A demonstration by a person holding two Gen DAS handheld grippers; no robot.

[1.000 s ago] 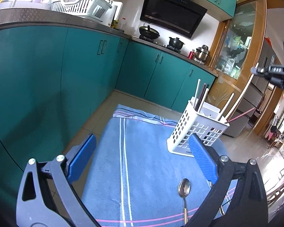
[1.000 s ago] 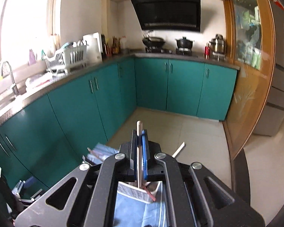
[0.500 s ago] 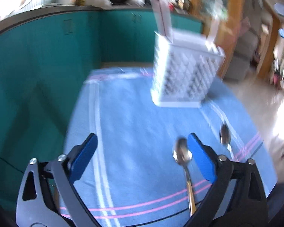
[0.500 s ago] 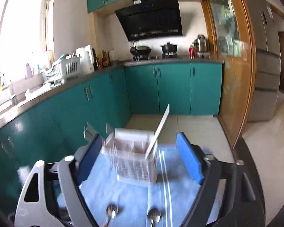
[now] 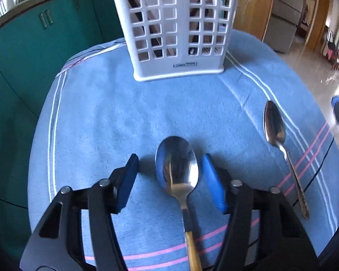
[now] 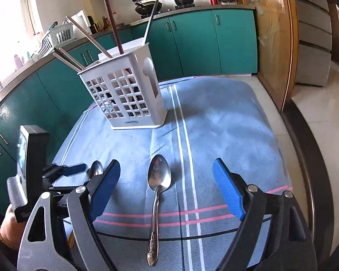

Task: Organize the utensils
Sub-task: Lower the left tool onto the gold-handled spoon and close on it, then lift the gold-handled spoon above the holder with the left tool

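A white slotted utensil basket (image 5: 176,27) stands at the far side of a blue striped towel (image 5: 97,117); it also shows in the right wrist view (image 6: 126,97) with several chopsticks (image 6: 111,24) in it. My left gripper (image 5: 169,169) is open, low over the towel, its blue pads either side of the bowl of a gold-handled spoon (image 5: 177,174). A second, silver spoon (image 5: 274,126) lies to its right. In the right wrist view my right gripper (image 6: 165,187) is open and empty above that silver spoon (image 6: 158,180). The left gripper (image 6: 79,169) shows at lower left.
Teal cabinets (image 6: 192,43) run along the left and back, with a dish rack (image 6: 56,38) on the counter. A wooden glass-door cabinet (image 6: 271,33) stands to the right. Tiled floor (image 6: 323,103) lies beyond the towel's right edge.
My left gripper has dropped and moved forward so its pads flank the gold-handled spoon's bowl. My right gripper let go of a chopstick into the basket, opened, and came down over the silver spoon.
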